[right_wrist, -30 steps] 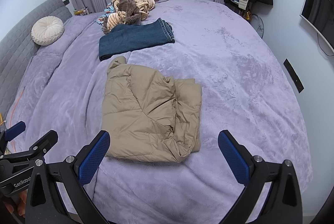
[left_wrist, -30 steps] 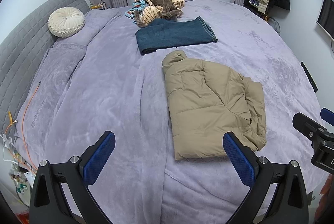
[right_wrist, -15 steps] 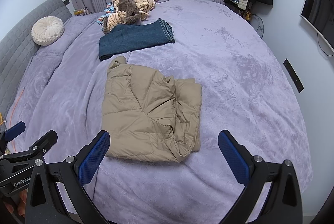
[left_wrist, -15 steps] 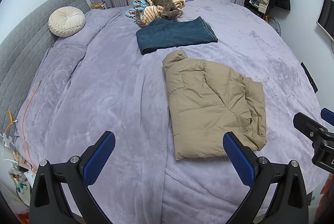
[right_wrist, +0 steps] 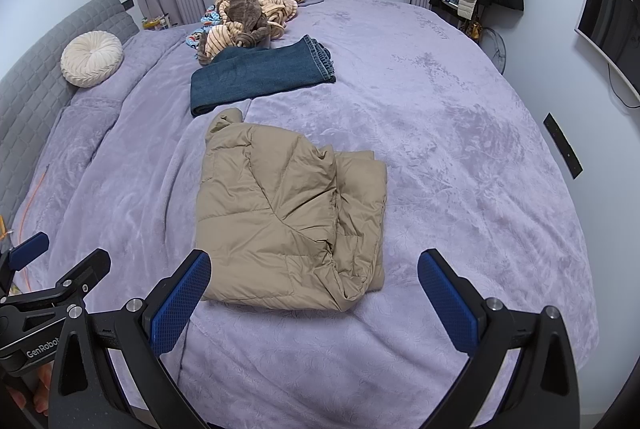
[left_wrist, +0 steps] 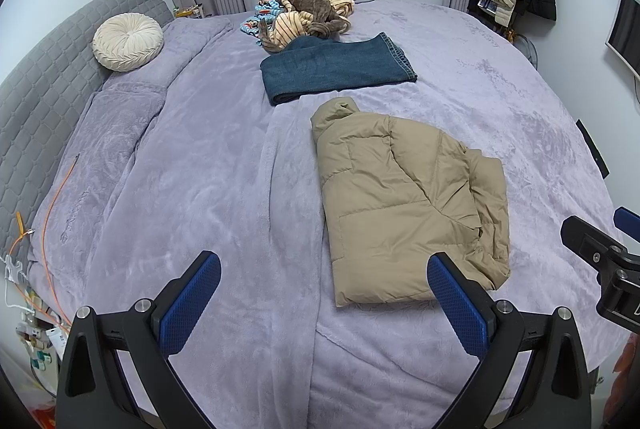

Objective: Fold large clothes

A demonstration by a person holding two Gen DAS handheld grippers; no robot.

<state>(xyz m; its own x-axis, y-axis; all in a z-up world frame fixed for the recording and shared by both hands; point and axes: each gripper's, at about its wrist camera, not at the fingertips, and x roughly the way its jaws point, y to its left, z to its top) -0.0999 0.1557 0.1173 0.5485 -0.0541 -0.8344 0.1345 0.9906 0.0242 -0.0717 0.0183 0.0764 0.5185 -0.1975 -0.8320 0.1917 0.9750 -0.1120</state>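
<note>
**Mia:** Has anything moved since a moment ago?

**Tom:** No. The big bed with the soft purple fleece blanket looks just the same. Nothing on it has shifted, and both tools hang in the same spots.

**Mia:** Where is the coat?

**Tom:** The puffy tan padded jacket lies on the blanket, close to the near edge of the bed. It is folded into a thick block. Its hood end points to the window. Its right side looks bunched and lumpy, and I think a sleeve is tucked there, but I cannot be sure from here.

**Mia:** What else is there?

**Tom:** Just past it lies a folded pair of dark blue denim jeans, flat and neat. Behind that sits a loose heap of striped tan and brown fluffy clothes, still messy. A round cream pleated cushion rests by the headboard.

**Mia:** And the tools?

**Tom:** The left gripper has its blue pads spread wide, holding nothing. The right gripper is spread wide too, with nothing in it. Both float above the near edge, not touching the jacket.

**Mia:** So what does the stillness mean?

**Tom:** I think the jacket is done, or nearly. The messy heap likely comes next.
</note>
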